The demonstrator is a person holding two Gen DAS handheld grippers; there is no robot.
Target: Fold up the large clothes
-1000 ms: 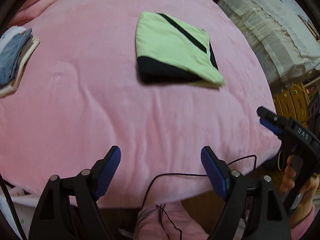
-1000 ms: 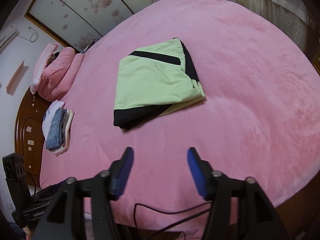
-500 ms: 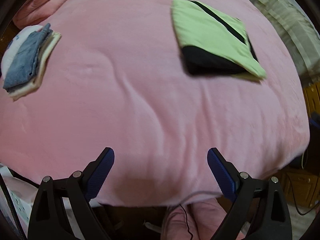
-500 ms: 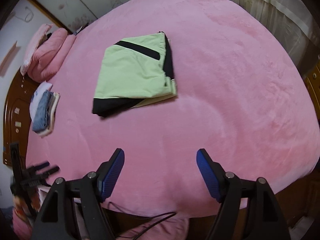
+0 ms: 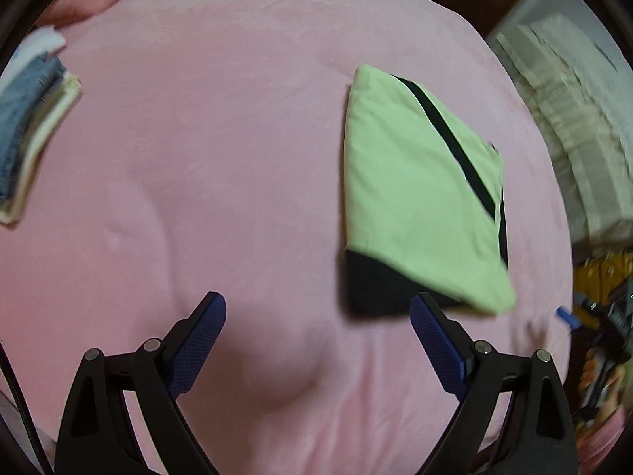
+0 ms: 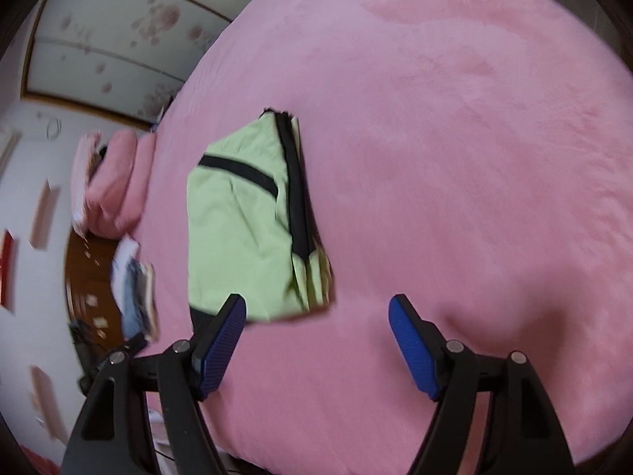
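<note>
Garment: folded light-green top (image 5: pixel 419 198) with black trim, lying flat on the pink blanket (image 5: pixel 221 150), toward the right side of the bed in the left wrist view
Garment edges: black hem at the near end, black stripe running slantwise across the top face; all sides free, nothing resting on it
Left gripper (image 5: pixel 318 316): jaws spread wide after widening just now, nothing between them; its right finger (image 5: pixel 435 340) is just before the garment's black corner
Right gripper (image 6: pixel 316 316): jaws well apart after widening just now, empty; its left finger (image 6: pixel 221 340) overlaps the garment's near edge in the view, contact cannot be told
Open room: bare blanket on every side of the garment
Other stack: folded jeans and pale cloth (image 5: pixel 27 130) at the bed's far left edge, well apart
Surroundings: pink pillows (image 6: pixel 110 182) by a wooden headboard (image 6: pixel 87 277); pale curtain (image 5: pixel 569 126) beyond the bed
</note>
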